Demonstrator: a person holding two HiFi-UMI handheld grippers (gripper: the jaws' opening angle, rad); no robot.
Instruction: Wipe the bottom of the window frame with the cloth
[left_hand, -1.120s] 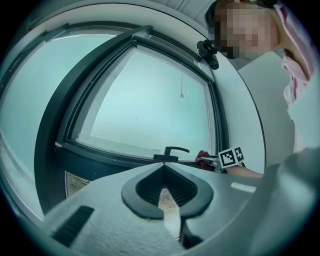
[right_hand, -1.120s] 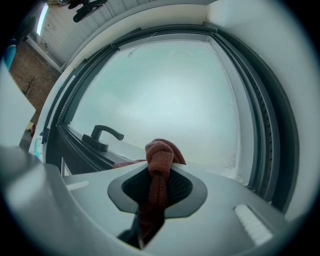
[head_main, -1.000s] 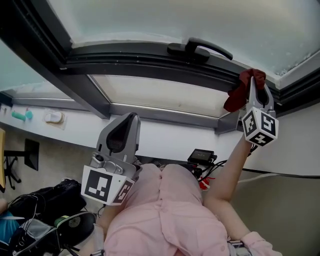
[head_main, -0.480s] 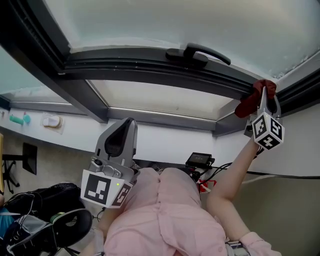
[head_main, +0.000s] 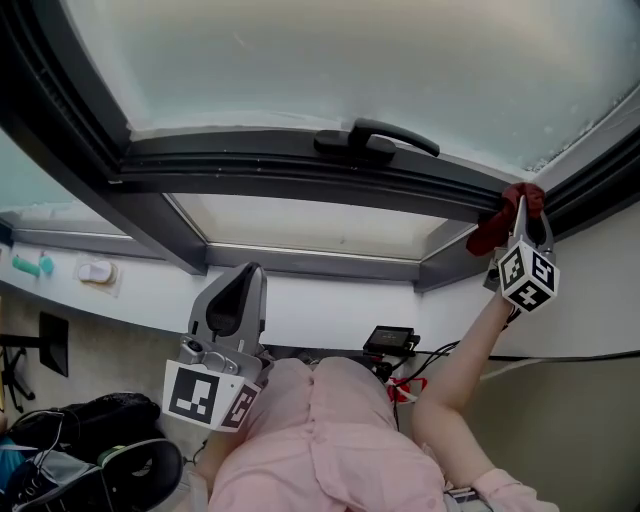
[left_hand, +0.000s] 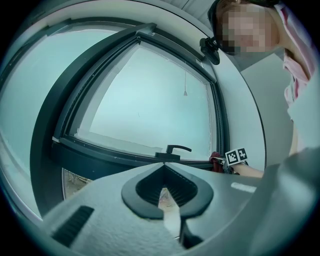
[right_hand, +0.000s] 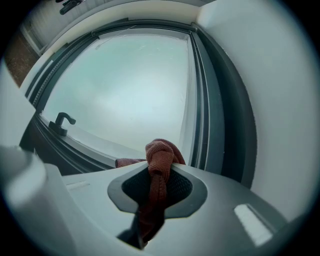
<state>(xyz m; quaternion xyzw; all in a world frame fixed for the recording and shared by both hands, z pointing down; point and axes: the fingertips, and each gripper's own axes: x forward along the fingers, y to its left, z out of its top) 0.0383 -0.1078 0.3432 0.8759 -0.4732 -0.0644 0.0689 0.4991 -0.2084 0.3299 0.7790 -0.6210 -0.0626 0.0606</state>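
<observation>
Two grippers: right gripper (head_main: 517, 208) pinches dark red cloth (head_main: 488, 234) at bottom-right corner of dark grey window frame (head_main: 280, 172), rail running left; left gripper (head_main: 243, 280) closed empty, well below.

Red cloth (head_main: 487, 233), dark-grey window frame (head_main: 300, 175)
</observation>
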